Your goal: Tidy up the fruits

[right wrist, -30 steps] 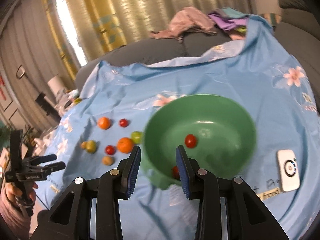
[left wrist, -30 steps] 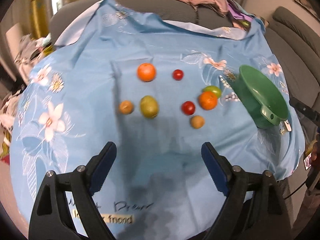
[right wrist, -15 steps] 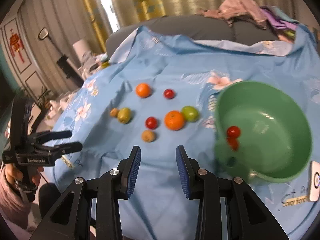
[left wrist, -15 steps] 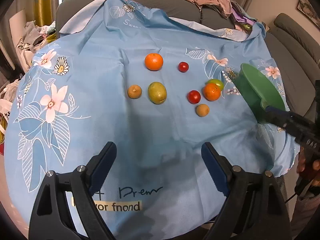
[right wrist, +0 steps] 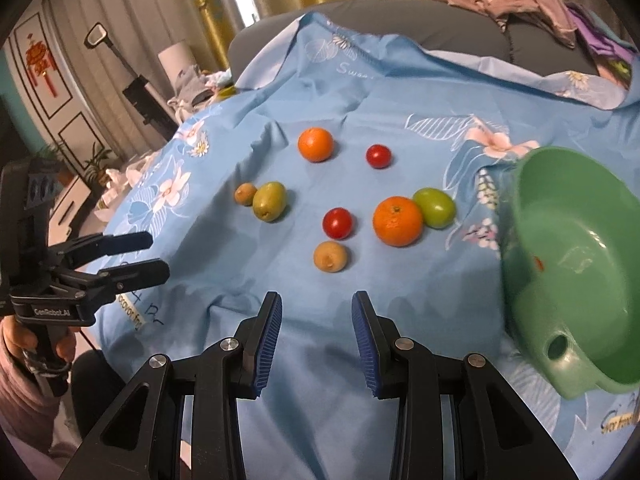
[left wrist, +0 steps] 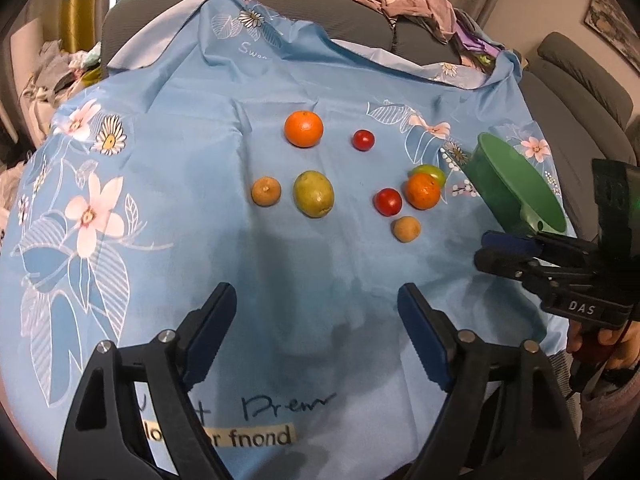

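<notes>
8 fruits (right wrist: 397,221) on blue floral cloth (left wrist: 200,128), seemingly over sofa (left wrist: 360,32).

- Left gripper (left wrist: 316,320): black plastic frame with triangular cut-outs, filling the bottom of the left wrist view; two fingers lined with blue ribbed pads (left wrist: 420,340); silver screw heads (left wrist: 166,335) at the joints.
- The same tool at the left edge of the right wrist view: black body with white lettering "CenRobot.AI" (right wrist: 52,312); a black box mounted above it.
- Left hand (right wrist: 40,344): bare fingers around a black handle, mauve sleeve below.
- Right gripper (right wrist: 316,320): same black frame, blue ribbed pads, silver screws.
- At the right edge of the left wrist view: white letters "DAS" (left wrist: 582,307); right hand (left wrist: 604,344) with bare fingers, greyish-mauve sleeve.
</notes>
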A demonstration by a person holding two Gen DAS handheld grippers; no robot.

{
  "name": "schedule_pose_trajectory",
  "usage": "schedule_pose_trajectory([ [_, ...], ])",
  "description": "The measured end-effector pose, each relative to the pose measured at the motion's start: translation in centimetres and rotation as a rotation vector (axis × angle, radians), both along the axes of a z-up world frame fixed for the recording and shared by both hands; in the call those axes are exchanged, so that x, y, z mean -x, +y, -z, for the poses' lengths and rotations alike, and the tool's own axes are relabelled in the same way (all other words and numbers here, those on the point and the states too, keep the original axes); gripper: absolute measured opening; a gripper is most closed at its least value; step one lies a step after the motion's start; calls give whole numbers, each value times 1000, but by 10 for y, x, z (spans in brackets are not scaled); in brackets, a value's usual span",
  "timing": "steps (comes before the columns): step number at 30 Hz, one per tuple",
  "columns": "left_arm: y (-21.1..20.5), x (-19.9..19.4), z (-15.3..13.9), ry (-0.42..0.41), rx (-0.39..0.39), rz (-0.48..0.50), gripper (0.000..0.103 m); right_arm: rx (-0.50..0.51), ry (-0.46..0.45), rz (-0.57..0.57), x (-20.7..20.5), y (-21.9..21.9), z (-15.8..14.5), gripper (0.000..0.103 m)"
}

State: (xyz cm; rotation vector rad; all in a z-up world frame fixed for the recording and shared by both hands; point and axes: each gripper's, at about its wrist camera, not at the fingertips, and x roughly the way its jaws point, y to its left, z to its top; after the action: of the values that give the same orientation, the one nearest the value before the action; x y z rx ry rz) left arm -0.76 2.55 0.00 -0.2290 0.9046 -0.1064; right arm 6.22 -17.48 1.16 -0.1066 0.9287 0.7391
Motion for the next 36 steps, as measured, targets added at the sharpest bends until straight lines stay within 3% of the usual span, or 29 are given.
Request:
schedule_pose_trajectory([
  [16, 11, -44, 10, -12, -115, 75, 67, 125, 10, -40, -41, 46, 37, 36],
  [20, 11, -54, 15, 0, -135, 97, 60, 145, -9, -63, -45, 53, 41, 30],
  [25, 10, -67, 17, 5, -148, 113, 54, 122, -8, -97, -53, 66, 39, 30],
  [35, 3, -103, 29, 55, -279, 173, 42, 47, 2, -64, -69, 59, 36, 30],
  [36, 3, -106, 32, 70, -297, 175, 34, 43, 5, -64, -70, 59, 36, 30],
])
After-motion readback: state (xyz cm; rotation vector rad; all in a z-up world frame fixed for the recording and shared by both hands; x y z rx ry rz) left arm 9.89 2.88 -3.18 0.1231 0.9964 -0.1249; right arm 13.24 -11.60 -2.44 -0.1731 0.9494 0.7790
